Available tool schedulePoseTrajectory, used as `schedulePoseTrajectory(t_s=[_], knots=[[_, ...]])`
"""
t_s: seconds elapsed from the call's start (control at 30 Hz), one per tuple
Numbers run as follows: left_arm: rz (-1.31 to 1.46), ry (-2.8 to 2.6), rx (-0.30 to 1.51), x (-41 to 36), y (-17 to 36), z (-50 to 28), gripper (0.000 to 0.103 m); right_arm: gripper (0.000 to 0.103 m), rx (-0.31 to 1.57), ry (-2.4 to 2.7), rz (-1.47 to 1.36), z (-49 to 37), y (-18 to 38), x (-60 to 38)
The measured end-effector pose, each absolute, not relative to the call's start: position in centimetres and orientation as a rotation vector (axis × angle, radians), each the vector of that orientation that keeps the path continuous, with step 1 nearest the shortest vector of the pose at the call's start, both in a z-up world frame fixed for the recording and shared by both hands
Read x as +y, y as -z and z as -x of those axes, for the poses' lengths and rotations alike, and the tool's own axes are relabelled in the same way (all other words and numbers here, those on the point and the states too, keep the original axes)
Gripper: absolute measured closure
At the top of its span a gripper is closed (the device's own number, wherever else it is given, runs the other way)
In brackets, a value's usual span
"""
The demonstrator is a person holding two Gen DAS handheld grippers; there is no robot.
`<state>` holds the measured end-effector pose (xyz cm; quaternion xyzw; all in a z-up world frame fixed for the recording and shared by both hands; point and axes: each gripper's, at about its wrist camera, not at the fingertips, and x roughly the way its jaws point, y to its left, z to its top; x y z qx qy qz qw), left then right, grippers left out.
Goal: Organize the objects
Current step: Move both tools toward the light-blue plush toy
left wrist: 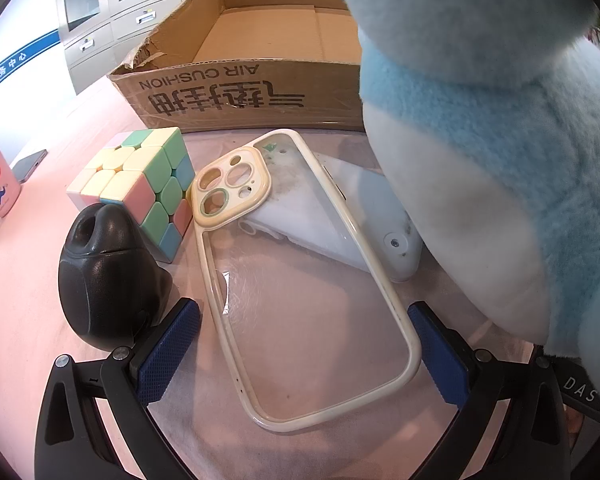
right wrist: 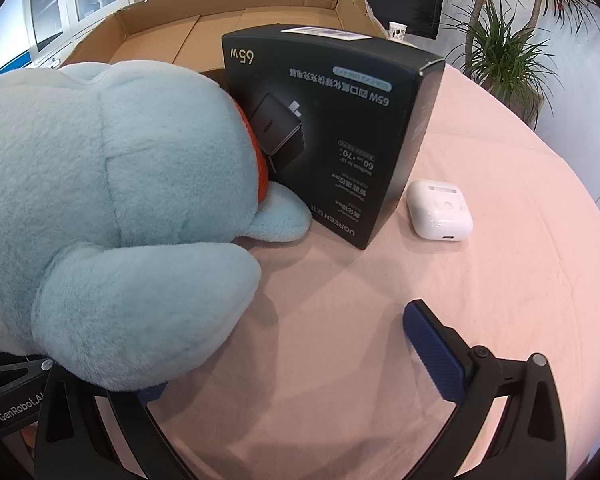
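Both grippers tilt steeply down toward the pink tablecloth (right wrist: 340, 340). The left gripper (left wrist: 304, 348) has its jaws spread wide, the blue pads on either side of the near end of a clear phone case (left wrist: 300, 288) with a cream rim; whether they touch it I cannot tell. The case lies flat, its far end propped on a white device (left wrist: 364, 216). Just left of it sit a black rounded object (left wrist: 104, 280) and, beyond that, a pastel puzzle cube (left wrist: 140, 188). The right gripper (right wrist: 284, 360) is likewise wide open, gripping nothing; its left finger is hidden under a pale blue plush toy (right wrist: 100, 208) lying on the cloth, which also fills the right of the left wrist view. Past the plush's face stands a black charger box (right wrist: 340, 128), upright and printed upside down, with a white earbud case (right wrist: 440, 210) just to its right. Farthest back, a cardboard box (left wrist: 240, 92) sits open, its visible floor bare
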<state>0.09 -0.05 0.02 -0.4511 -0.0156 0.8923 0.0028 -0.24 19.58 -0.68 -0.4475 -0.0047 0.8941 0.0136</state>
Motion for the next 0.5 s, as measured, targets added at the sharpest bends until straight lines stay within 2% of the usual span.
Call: schedulePoseTrajectory(t_s=[0.5], knots=[[1.441,-2.720,0.008,0.24,-0.04,-0.49,0.000,0.001,0.029,-2.732,1.367,-0.11,0.23,19.19]])
